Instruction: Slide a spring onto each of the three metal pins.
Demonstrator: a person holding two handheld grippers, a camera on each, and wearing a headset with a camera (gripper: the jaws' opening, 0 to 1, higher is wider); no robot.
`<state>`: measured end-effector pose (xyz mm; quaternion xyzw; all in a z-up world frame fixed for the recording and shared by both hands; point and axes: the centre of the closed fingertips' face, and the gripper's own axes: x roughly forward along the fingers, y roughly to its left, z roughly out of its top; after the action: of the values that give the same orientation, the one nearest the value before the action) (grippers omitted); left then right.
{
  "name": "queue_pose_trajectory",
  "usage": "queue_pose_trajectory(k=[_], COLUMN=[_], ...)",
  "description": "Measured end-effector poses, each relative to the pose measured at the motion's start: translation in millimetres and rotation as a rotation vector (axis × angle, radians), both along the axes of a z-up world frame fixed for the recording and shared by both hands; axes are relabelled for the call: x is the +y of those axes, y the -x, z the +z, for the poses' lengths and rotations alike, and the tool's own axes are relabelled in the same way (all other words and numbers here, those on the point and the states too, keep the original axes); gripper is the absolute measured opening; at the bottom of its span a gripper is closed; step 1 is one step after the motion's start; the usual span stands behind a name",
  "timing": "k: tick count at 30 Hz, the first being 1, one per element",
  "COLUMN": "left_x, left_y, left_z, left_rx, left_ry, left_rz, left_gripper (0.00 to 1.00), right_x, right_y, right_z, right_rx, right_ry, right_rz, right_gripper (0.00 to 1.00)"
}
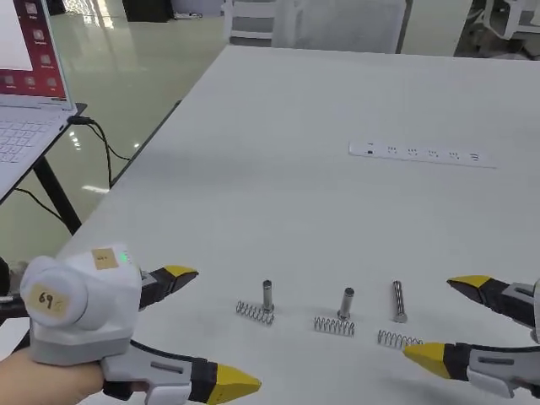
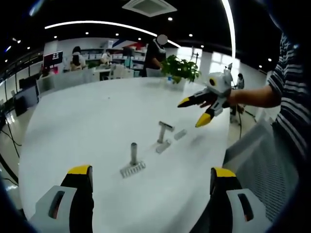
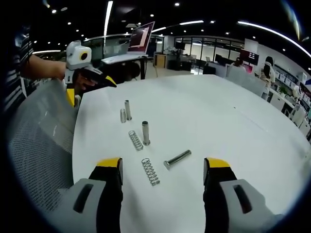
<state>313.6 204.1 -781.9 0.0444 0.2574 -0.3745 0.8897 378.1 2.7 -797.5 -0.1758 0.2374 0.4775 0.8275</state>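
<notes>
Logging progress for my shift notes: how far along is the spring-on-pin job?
Nothing looks done: all three springs lie on the table beside the pins, none threaded. Nothing in hand: left gripper and right gripper are open, empty. All three remain.

White power strip (image 1: 422, 153) lies on table (image 1: 278, 194); laptop (image 1: 24, 93) at left

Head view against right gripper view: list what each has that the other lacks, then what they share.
Head view adds the power strip and a black cable by the laptop. Right gripper view adds a striped sleeve, a grey mesh panel and people at far desks. Shared: the three pins, the springs lying beside them, the laptop, the white table, the left gripper and the right gripper, both open.
</notes>
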Motion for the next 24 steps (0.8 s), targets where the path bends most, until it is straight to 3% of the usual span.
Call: queue_pose_trajectory(k=[6,12,14,17,24], left_x=[-1.2,-1.2,-0.9,-0.2,0.6], left_y=[2.1,4.0,3.7,3.2,2.7], left_z=[-0.1,-0.9,-0.7,-0.6,0.5], left_rx=[0.001,0.005,0.005,0.003,0.000], left_ry=[-0.001,-0.003,-0.003,-0.005,-0.007], left_rz=[-0.003,-0.003,-0.003,-0.002,-0.004], left_gripper=[0.98,0.98,0.98,0.98,0.98], right_x=[0.8,4.7,6.6,10.9,14.5], right_y=[-13.1,-31.5,-35.4,-36.6,-49.1], right_z=[4.4,5.4,3.0,-3.6,-15.2], right_rx=[0.001,0.039,0.070,0.154,0.223], right_ry=[0.004,0.011,0.012,0.002,0.002], right_rz=[-0.023,-0.076,-0.093,-0.123,-0.197], right_gripper=[0.60,0.49,0.44,0.31,0.22])
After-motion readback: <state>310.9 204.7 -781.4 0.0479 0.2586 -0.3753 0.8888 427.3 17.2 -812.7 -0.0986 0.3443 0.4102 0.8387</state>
